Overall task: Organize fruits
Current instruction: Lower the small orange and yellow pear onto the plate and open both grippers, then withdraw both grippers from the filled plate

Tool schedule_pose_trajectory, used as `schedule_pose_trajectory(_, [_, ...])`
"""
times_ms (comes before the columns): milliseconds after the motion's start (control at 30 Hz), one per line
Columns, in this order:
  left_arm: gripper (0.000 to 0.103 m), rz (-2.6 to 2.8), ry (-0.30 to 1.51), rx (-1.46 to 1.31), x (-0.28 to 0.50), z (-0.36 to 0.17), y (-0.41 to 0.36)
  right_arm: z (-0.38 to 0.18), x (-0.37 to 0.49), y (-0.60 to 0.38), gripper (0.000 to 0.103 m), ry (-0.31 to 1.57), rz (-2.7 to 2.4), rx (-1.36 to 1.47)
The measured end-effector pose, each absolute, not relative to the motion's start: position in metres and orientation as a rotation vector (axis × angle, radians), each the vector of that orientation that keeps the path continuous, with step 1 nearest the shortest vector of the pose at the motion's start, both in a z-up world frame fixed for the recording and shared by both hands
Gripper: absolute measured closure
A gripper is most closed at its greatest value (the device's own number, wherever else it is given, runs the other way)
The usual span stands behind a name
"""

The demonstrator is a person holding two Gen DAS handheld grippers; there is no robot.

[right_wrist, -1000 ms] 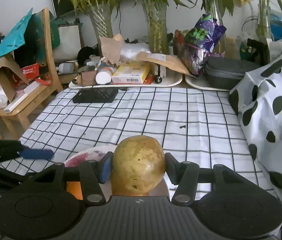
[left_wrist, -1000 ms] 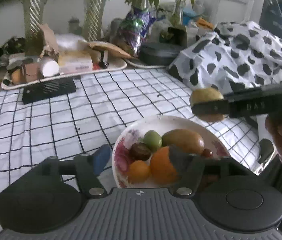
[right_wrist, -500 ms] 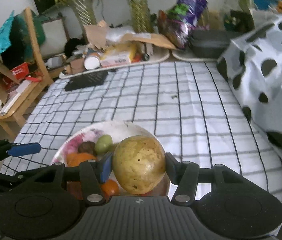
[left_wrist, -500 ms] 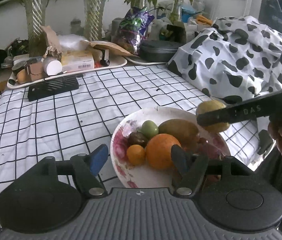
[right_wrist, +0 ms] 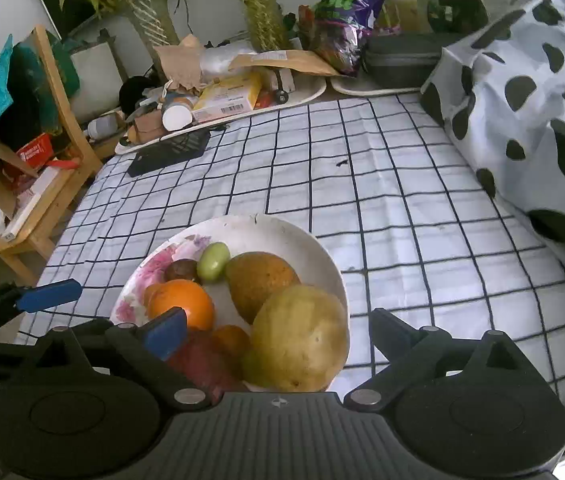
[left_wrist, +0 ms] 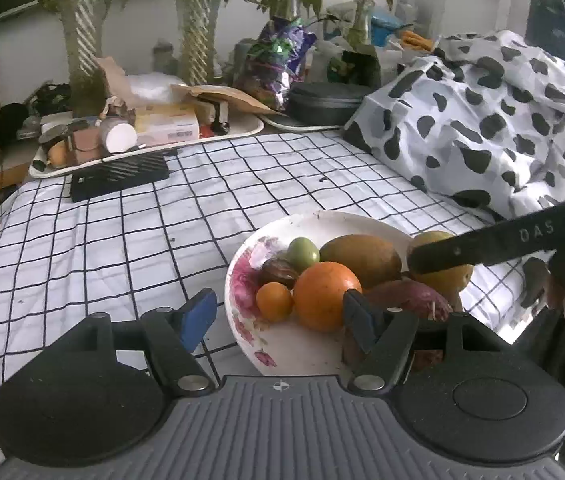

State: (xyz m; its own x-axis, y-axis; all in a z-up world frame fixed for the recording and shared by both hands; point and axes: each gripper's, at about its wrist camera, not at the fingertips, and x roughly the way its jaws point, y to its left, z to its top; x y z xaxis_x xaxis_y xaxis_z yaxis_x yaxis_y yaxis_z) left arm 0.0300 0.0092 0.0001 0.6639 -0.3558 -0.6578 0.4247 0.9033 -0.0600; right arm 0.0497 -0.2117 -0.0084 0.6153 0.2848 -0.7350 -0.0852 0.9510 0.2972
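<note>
Since a second ago our right gripper (right_wrist: 278,334) has carried the yellow-green pear (right_wrist: 300,338) over the plate (right_wrist: 314,248) and its fingers have just been opening; they now stand wide, clear of the pear on both sides, and the pear rests on the near right rim of the plate against the other fruit. Working left to right in the right wrist view: our left gripper (right_wrist: 48,294) sits at the far left edge, its blue pad just off the plate's rim, half open with nothing between its fingers. On the plate we note a dark brown fruit (right_wrist: 181,269), a large orange (right_wrist: 181,304), a small green fruit (right_wrist: 213,261), a brown-green mango (right_wrist: 260,278), then the pear. Below the orange lie a reddish-purple fruit (right_wrist: 198,360) and a small orange one (right_wrist: 232,340), partly hidden by the gripper body. Plate sits on a bed with a white black-checked sheet (right_wrist: 382,184); a cow-print cover (right_wrist: 530,80) is heaped to the right. From the left wrist view, our right gripper's finger (left_wrist: 502,240) crosses in front of the pear (left_wrist: 444,276).
</note>
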Motion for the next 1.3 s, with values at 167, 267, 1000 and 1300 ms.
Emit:
schedule_pose_trajectory(167, [0.035, -0.407, 0.722, 0.104, 0.026, 0.002, 0.010, -0.003, 0.040, -0.209, 0.000, 0.856, 0.189, 0.205])
schedule_pose_trajectory(267, [0.035, -0.383, 0.719, 0.106, 0.021, 0.004, 0.009, -0.001, 0.031, -0.206, 0.000, 0.839, 0.176, 0.179])
schedule_pose_trajectory(1000, [0.000, -0.255, 0.822, 0.100, -0.017, 0.005, 0.007, 0.001, -0.036, -0.175, 0.000, 0.855, 0.035, -0.060])
schedule_pose_trajectory(1300, [0.000, -0.228, 0.841, 0.122, -0.014, 0.000, 0.004, -0.004, -0.033, -0.175, 0.000, 0.880, 0.014, -0.080])
